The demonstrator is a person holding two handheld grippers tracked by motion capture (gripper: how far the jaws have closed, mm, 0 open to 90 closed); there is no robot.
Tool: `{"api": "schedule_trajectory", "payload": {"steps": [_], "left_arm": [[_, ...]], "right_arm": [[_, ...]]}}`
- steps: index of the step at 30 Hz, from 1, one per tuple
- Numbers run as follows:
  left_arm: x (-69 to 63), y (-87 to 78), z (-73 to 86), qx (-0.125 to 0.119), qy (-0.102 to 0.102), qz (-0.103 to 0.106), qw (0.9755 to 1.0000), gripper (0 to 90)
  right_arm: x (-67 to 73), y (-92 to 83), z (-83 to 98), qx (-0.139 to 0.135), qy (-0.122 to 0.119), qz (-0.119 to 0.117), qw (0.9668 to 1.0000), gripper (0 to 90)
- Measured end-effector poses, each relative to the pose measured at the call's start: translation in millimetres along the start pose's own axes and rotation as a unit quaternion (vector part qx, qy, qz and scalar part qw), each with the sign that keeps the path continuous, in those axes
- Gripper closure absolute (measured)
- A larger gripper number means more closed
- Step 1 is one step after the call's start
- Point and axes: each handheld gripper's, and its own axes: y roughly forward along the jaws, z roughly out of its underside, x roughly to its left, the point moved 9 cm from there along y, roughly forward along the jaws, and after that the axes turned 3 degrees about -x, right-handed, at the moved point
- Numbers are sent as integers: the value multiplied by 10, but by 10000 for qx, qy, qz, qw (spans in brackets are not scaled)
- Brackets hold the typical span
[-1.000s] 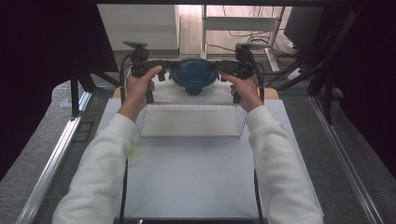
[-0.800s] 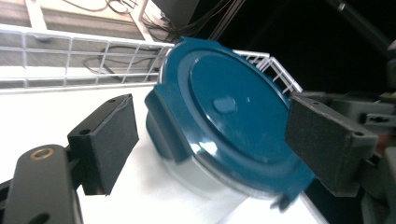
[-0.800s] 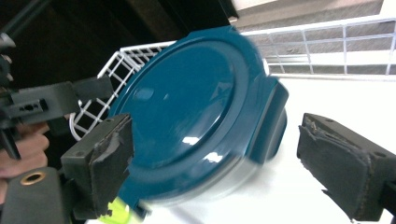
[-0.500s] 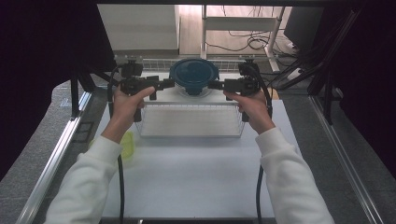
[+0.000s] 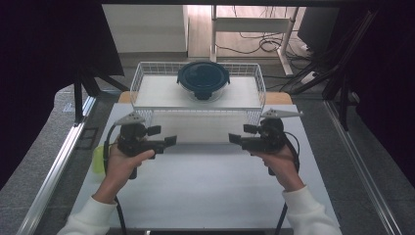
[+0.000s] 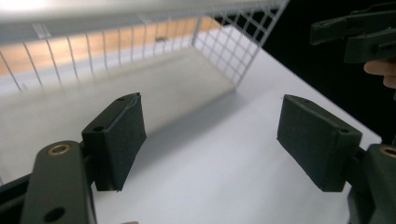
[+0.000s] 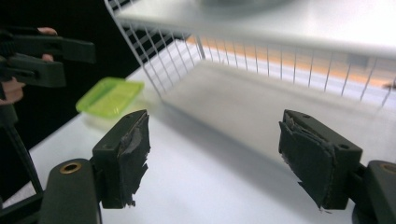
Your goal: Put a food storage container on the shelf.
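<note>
Both claws are off the lidded container [image 5: 203, 80] and back near the person. A second ago they flank it up at rack height; now the left claw [image 5: 170, 141] and right claw [image 5: 234, 138] sit low over the counter [image 5: 205, 191], in front of the wire rack [image 5: 147, 73], tips facing each other, well apart.

Claw state: both wide open, nothing between the pads. Jaws have just been closing a little from full spread, still empty in both gripper views.

Container sits on the rack's top shelf, centred, dark blue lid on, untouched by either claw.

Read: placement on the shelf looks done; the hands are retreating or lining up for the next item. Nearest candidate is the green container [image 7: 110, 97] at the counter's left edge, just beside the left hand [image 5: 122, 164].

Count:
- claws: 2
- wire rack: 1, two levels, lower level bare as far as visible
- lidded round container: 1
- green container: 1
</note>
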Motion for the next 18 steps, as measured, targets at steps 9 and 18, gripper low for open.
{"api": "schedule_trajectory", "payload": {"steps": [9, 18], "left_arm": [[33, 30, 643, 543, 70, -205, 9983, 232], [50, -45, 1067, 854, -23, -300, 9959, 232]], "right_arm": [[44, -82, 614, 244, -104, 221, 9994, 247], [-46, -224, 1120, 374, 167, 571, 9975, 259]]}}
